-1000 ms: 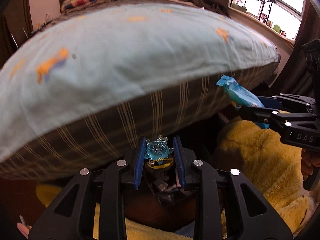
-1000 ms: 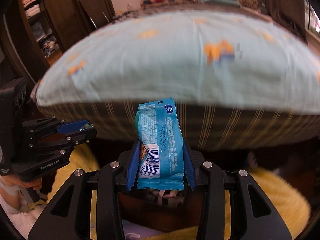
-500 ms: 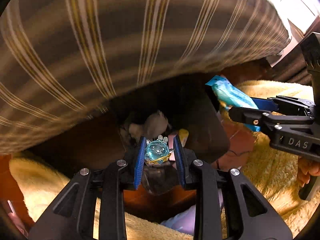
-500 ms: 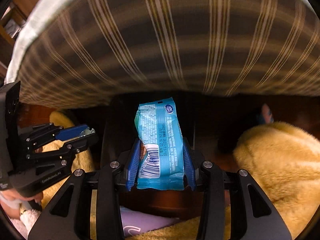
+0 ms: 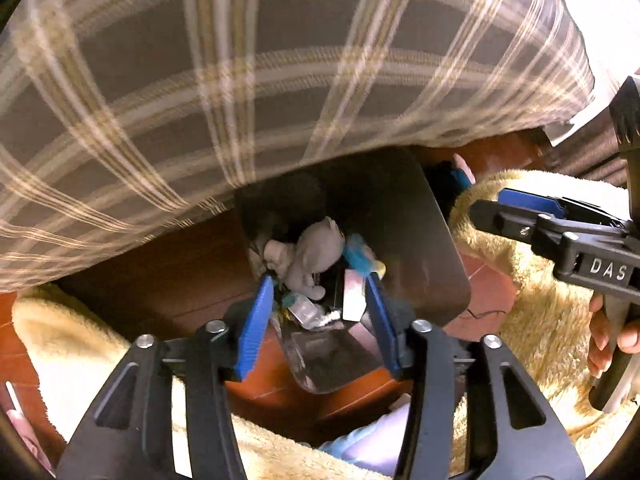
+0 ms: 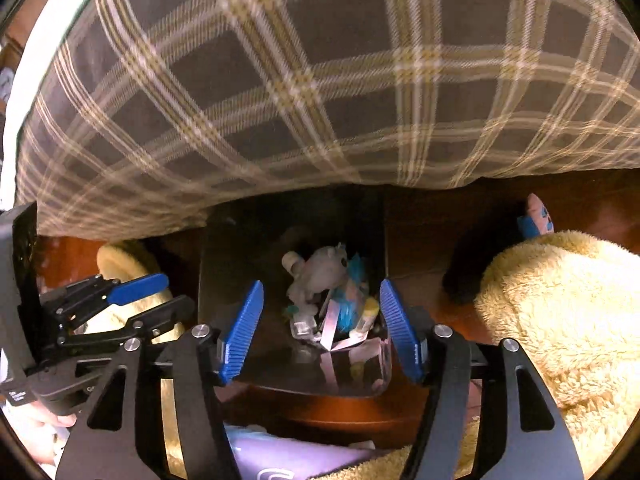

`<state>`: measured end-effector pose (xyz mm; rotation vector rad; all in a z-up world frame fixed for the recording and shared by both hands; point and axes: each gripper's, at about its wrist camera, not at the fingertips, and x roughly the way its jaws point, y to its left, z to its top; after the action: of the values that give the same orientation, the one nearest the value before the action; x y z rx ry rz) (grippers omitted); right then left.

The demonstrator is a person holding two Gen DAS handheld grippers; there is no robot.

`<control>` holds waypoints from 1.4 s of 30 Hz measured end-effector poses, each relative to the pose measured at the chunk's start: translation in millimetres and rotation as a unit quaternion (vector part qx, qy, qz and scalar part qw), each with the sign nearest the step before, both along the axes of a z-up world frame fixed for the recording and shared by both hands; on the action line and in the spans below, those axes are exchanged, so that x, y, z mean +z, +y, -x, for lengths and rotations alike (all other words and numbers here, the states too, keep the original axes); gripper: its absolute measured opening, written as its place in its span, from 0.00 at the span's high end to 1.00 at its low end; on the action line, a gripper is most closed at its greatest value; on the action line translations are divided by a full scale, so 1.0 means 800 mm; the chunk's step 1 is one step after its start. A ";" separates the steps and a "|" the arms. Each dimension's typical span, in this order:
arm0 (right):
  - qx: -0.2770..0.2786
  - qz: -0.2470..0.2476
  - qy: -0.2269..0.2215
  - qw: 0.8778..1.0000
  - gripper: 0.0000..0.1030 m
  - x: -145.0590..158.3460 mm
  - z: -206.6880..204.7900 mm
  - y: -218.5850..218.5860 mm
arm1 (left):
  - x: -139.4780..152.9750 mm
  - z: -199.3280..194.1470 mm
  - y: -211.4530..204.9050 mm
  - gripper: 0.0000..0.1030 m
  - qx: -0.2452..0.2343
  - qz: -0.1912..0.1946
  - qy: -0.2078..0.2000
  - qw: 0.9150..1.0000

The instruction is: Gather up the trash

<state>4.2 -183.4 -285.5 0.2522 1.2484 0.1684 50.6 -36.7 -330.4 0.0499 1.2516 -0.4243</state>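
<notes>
- Both tools are hanging over the dark bin point(image 5: 432, 240) that is standing on the floor, tucked against the plaid side of the bed point(image 5: 280, 80).
- The left tool point(image 5: 320, 312) is spreading its jaws, and nothing is sitting between its blue pads point(image 5: 256, 320); through the gap I am looking straight down into the bin.
- The right tool point(image 6: 322, 324) is opening too, wider than the left, with nothing between its pads either.
- The trash is lying in the bottom of the bin: a grey plush figure point(image 6: 320, 270), a blue wrapper point(image 6: 352, 300), and some clear plastic bits point(image 5: 304, 312) (hard to sort one piece from another in that heap).
- So this round of dropping is looking done, judging by the bare jaws over a filled bin.
- What is remaining I am only guessing at: a small pink and blue thing point(image 6: 538, 220) is lying on the floor by the fluffy yellow rug point(image 6: 560, 320), and it may or may not be trash.
</notes>
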 end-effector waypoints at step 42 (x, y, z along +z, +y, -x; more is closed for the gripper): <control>-0.103 0.163 -0.424 0.885 0.03 0.405 0.121 -0.011 | 0.431 0.140 0.049 0.08 0.111 -0.005 -0.451 0.885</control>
<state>-92.8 -192.5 38.3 -0.0001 0.3546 -0.1159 -61.4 2.5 14.6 0.0974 0.3253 -0.1479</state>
